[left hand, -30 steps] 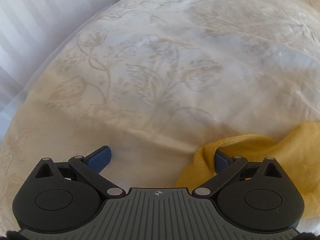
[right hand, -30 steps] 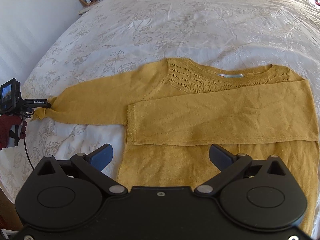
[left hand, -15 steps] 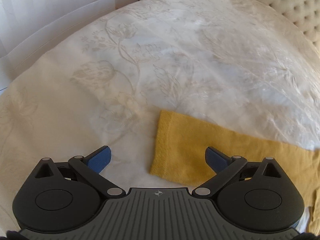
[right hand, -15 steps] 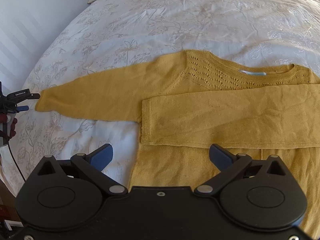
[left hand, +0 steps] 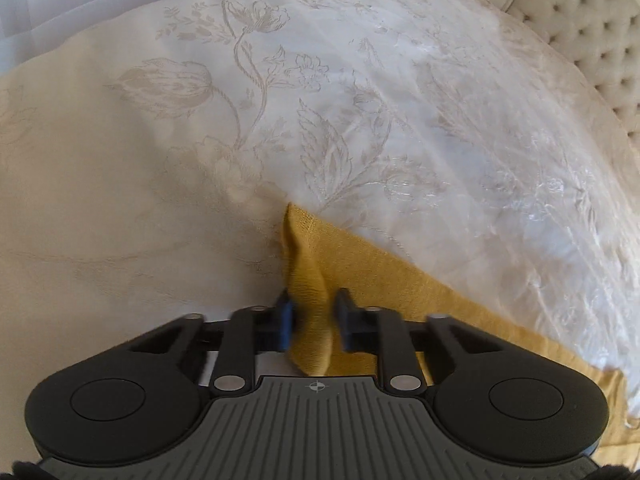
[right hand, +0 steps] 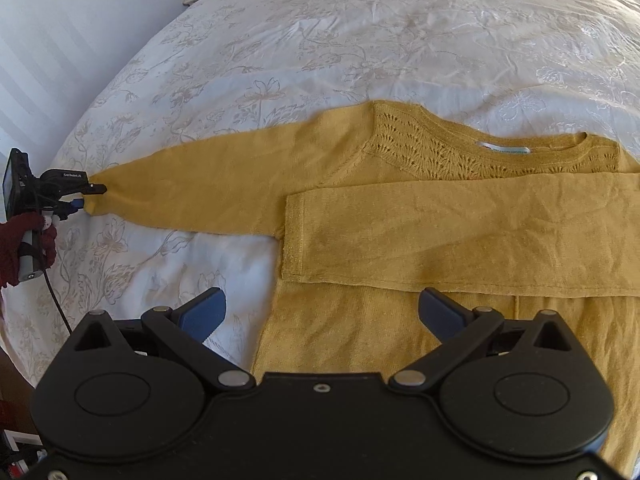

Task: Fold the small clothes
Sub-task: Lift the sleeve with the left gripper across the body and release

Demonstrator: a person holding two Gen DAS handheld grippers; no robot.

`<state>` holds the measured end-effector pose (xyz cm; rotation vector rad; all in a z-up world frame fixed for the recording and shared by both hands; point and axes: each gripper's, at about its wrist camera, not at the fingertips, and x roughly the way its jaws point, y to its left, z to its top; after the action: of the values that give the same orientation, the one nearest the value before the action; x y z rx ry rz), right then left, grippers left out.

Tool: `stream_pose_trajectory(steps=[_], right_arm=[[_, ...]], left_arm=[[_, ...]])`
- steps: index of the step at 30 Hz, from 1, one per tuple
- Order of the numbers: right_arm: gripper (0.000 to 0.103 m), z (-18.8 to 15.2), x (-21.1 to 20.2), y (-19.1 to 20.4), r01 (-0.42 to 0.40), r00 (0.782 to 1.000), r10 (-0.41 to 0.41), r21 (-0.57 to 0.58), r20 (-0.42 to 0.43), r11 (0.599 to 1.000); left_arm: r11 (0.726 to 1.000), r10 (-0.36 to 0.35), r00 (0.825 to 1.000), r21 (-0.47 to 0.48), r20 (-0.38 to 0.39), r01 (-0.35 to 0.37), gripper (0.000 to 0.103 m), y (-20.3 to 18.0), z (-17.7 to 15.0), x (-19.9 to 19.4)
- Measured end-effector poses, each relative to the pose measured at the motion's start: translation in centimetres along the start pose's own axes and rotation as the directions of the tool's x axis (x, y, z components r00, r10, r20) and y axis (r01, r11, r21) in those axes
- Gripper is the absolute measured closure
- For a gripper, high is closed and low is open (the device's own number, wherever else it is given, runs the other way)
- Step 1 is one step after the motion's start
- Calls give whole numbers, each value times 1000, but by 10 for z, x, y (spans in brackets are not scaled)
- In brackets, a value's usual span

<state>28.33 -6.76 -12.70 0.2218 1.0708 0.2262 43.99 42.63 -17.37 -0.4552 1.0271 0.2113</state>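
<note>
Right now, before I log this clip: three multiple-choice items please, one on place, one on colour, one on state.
1. Where do the left tongs meet the sweater?
A. neckline
B. cuff of the outstretched sleeve
C. bottom hem

2. The sweater is:
A. mustard yellow
B. navy
C. pink

3. The right tongs are:
A. shut on the sweater
B. open, holding nothing
C. shut on the bedspread

Key: 1 B, the cuff bunches between the closed-in blue fingers; 2 A, both views show it yellow; 3 B, the fingers are spread wide above the sweater's body.
</note>
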Motion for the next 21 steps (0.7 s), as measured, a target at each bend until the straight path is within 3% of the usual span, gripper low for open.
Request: stream_pose_trajectory(steps=[4, 9, 15, 21], right_arm=[[1, -7, -10, -10, 1, 1000, -1, 24, 22, 1000], [1, -22, -20, -22, -11, 999, 9, 45, 35, 999], [1, -41, -31, -43, -51, 998, 48, 67, 49, 996], [1, -56, -48, -79, -94, 994, 90, 68, 65, 993]], left_arm=[[997, -44, 999, 60, 23, 43, 97, -25, -1, -20], [978, -175, 981, 127, 84, 164, 97, -73, -5, -70], [921, -366, 921, 195, 131, 338, 97, -155, -21, -131], [854, -493, 859, 266, 136, 447, 96, -251, -59, -169]])
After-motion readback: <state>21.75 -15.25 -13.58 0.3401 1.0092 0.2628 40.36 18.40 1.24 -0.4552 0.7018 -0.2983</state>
